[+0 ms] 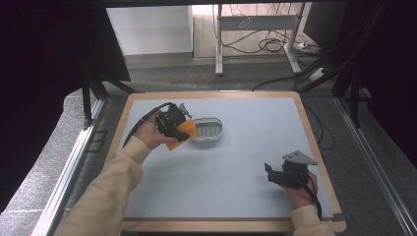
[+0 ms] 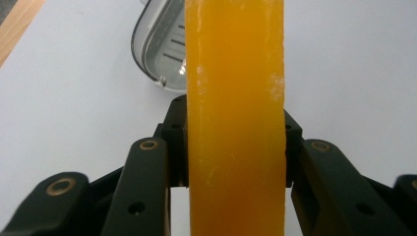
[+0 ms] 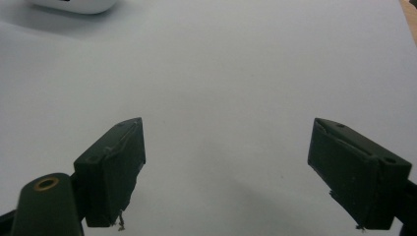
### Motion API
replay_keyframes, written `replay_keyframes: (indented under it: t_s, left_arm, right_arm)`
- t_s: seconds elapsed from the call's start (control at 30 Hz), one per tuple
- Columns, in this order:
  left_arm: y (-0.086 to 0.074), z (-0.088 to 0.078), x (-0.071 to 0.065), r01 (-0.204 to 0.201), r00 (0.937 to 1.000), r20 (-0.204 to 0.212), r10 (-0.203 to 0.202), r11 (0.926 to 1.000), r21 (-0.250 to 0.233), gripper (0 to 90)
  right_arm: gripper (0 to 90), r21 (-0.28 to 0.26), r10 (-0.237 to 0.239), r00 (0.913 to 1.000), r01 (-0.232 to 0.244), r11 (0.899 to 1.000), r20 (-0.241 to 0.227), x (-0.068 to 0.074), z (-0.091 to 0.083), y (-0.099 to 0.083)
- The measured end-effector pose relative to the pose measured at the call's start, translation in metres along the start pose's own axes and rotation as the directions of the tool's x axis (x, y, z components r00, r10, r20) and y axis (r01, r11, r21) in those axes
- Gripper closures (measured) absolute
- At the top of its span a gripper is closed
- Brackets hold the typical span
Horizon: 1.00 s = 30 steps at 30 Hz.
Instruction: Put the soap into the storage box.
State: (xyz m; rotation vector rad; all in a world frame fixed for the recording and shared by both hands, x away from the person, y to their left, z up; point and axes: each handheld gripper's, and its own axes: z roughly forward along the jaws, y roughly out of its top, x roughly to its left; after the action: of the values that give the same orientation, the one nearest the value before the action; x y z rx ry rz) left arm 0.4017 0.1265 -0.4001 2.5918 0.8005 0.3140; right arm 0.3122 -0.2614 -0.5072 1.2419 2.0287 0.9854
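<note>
Orange bar [image 1: 183,132] beside, perhaps touching, dish [image 1: 208,129]

No text, label, brand, number or sign can be read on anything in the pictures.

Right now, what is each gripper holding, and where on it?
Left gripper clamps the orange soap bar across its flat faces; right gripper holds nothing.

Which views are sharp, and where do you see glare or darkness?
High view: dark at both sides, table evenly lit. Left gripper view: orange soap bar close and soft, soap dish sharper, small glints. Right gripper view: soft shadows, blurred edges on the right gripper.
</note>
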Motion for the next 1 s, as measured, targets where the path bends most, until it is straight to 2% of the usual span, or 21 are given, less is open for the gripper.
replay_keyframes:
  t_s: [0.17,0.5,0.67,1.0]
  left_arm:
    - [0.008,0.008,0.003,-0.02,0.9998,-0.004,0.02,0.9996,0.02,61.9]
    - [0.022,0.014,0.004,-0.053,0.9985,-0.014,0.053,0.9981,0.032,61.9]
    - [0.027,0.015,0.006,-0.05,0.9988,-0.001,0.05,0.9987,0.013,61.9]
    - [0.04,0.026,0.014,-0.074,0.9972,0.004,0.074,0.9972,0.009,61.9]
  right_arm:
    - [14.9,0.001,0.001,1.0,-0.001,1.0,-0.005,0.0,0.0,0.0]
    - [14.9,0.006,-0.006,0.9999,0.006,1.0,-0.012,0.002,0.001,-0.001]
    - [14.9,0.009,-0.005,0.9999,0.005,1.0,-0.012,0.001,0.002,-0.001]
    - [15.0,0.01,-0.007,0.9999,0.007,1.0,-0.013,0.001,0.002,-0.001]
